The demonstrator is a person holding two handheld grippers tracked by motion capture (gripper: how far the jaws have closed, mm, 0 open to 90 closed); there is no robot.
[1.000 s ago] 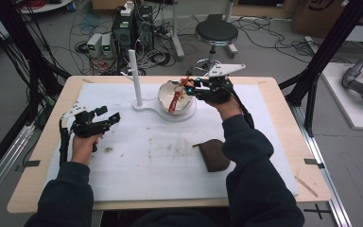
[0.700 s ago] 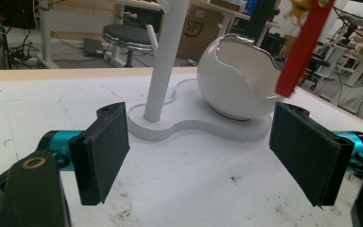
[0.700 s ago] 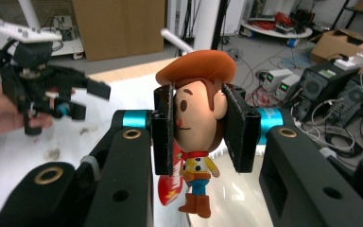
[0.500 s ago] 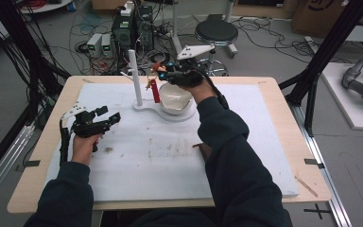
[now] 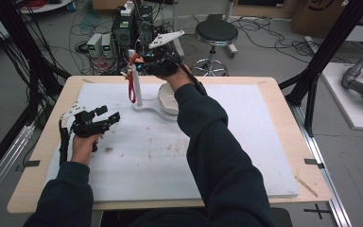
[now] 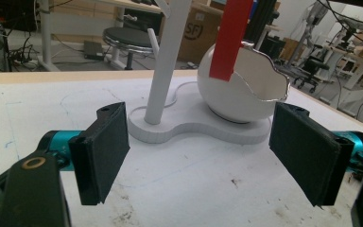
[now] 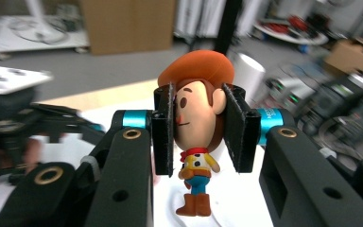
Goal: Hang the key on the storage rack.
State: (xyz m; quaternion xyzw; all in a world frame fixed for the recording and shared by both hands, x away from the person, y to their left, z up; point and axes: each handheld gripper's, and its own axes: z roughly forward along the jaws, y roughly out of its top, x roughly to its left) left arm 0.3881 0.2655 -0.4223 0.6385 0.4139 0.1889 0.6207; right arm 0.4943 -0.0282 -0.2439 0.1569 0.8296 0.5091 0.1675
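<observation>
The right gripper (image 7: 198, 132) has its two black pads clamped on the head of a small cowboy figurine (image 7: 196, 142), one pad at each side of the face, orange hat poking out above, boots dangling free below. From the high view, that right gripper (image 5: 144, 64) sits up at the top of the white post (image 5: 135, 80), the figurine (image 5: 133, 60) right against the post's tip, and a red strap (image 5: 132, 89) hangs down alongside the post, clear of the table. The post rises from a flat white base (image 5: 146, 107), and the white bowl (image 5: 168, 97) with a ragged rim stands on that same base, just to the right of the post. Over to the left of the post and nearer the person, the left gripper (image 5: 105, 117) rests low over the white mat (image 5: 246, 142), jaws spread wide with nothing between them. Its own view looks straight at the post (image 6: 165, 71) and bowl (image 6: 241, 90), the red strap (image 6: 229, 38) hanging in front of the bowl.
</observation>
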